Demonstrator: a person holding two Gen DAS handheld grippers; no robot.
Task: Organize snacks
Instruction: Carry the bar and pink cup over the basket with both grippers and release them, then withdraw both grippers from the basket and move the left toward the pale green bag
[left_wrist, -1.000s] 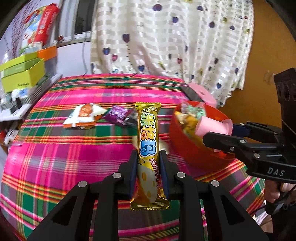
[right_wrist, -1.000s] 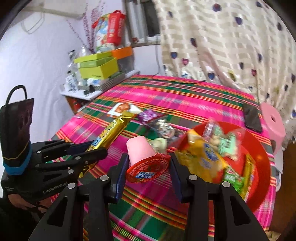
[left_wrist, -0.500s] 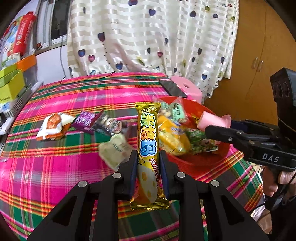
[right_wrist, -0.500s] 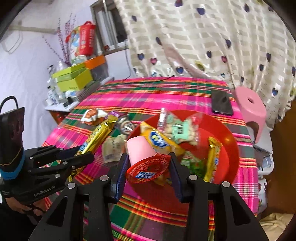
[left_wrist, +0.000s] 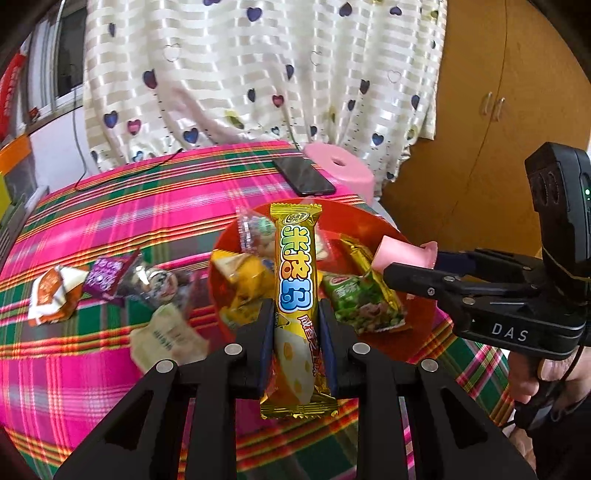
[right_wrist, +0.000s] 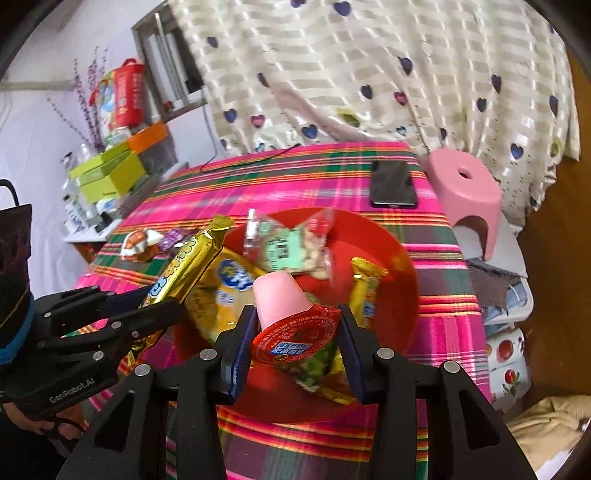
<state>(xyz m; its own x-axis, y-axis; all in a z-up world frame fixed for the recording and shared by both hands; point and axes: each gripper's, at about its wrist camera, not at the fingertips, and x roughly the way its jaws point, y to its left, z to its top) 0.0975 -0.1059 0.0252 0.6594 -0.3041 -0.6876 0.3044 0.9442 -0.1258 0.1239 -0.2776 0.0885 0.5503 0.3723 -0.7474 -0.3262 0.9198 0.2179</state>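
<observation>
Left gripper (left_wrist: 297, 325) is clamping a yellow snack bar (left_wrist: 297, 280); right gripper (right_wrist: 295, 338) is clamping a pink jelly cup (right_wrist: 286, 306). Both are hovering over the red bowl (right_wrist: 402, 266) on the desk (left_wrist: 110, 218).

A lived-in home room. A heart-print curtain (right_wrist: 369, 70) hangs behind a desk (right_wrist: 295, 177) under a plaid cloth, with a pink plastic stool (right_wrist: 465, 184) beside it. Wooden cupboard doors (left_wrist: 495, 103) and stacked boxes (right_wrist: 110, 173) line the walls.
</observation>
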